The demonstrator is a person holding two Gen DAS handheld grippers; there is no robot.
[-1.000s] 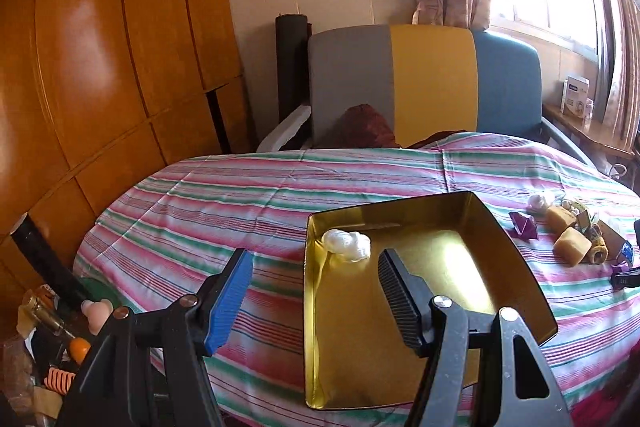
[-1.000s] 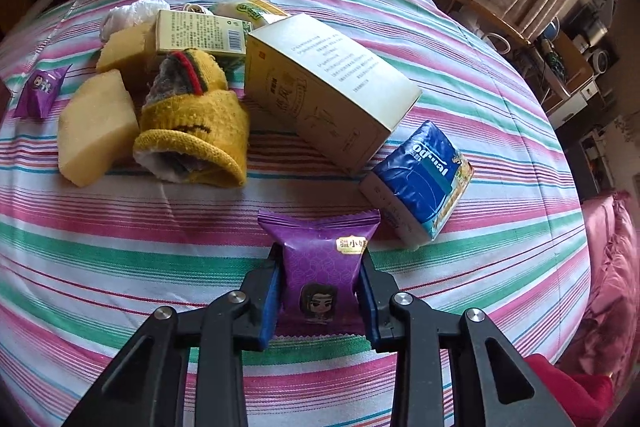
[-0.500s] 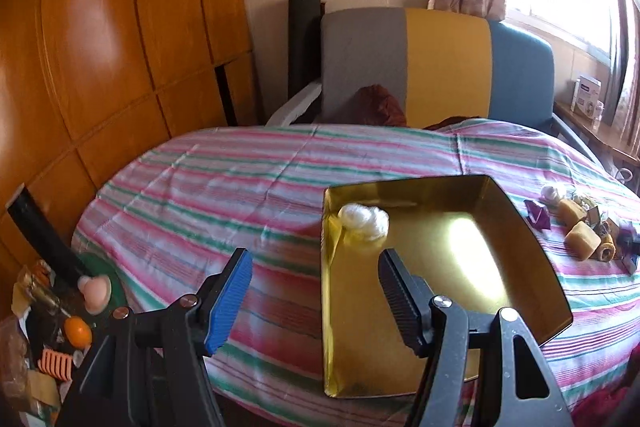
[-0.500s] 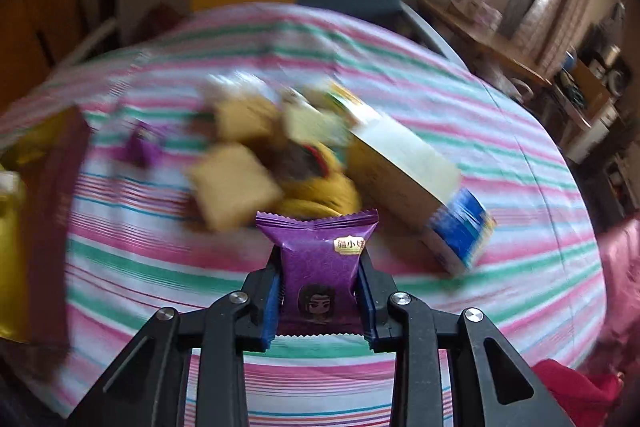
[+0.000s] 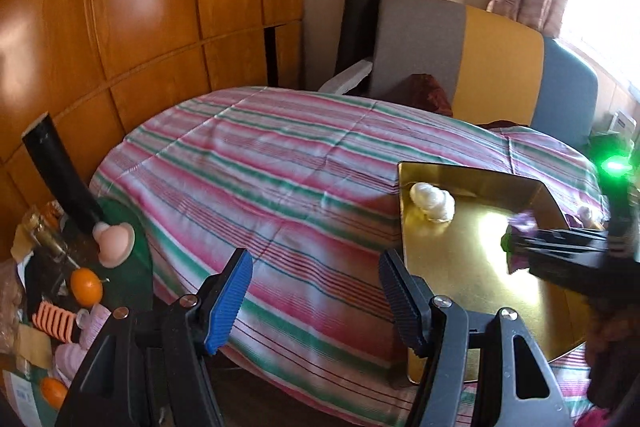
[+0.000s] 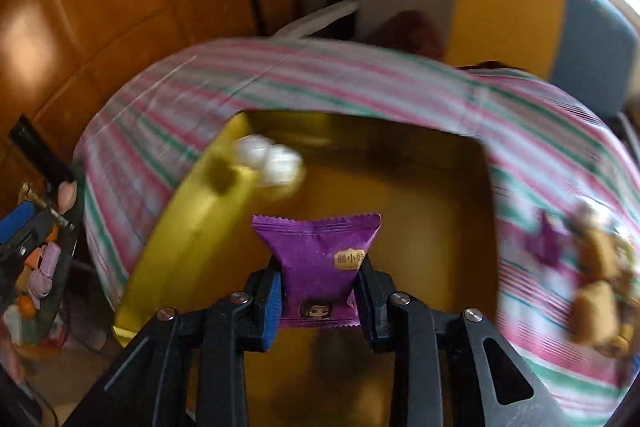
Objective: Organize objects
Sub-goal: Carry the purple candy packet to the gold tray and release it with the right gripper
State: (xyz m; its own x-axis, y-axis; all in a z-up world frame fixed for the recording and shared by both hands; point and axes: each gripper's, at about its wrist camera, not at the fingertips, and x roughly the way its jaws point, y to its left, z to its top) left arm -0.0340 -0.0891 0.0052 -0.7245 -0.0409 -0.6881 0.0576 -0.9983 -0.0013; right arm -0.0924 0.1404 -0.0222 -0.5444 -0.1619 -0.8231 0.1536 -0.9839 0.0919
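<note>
My right gripper is shut on a purple snack packet and holds it above the gold tray. A white wrapped lump lies in the tray's far left corner. In the left wrist view the right gripper reaches in from the right over the tray, the packet in its jaws, with the white lump beyond. My left gripper is open and empty above the near edge of the striped tablecloth, left of the tray.
A second purple packet and tan blocks lie on the cloth right of the tray. A tricolour chair stands behind the table. Wood panelling fills the left. Small clutter lies low at the left.
My right gripper lifted the purple packet from the cloth near the boxes and swung left over the gold tray. My left gripper drew back and to the left, still open.
</note>
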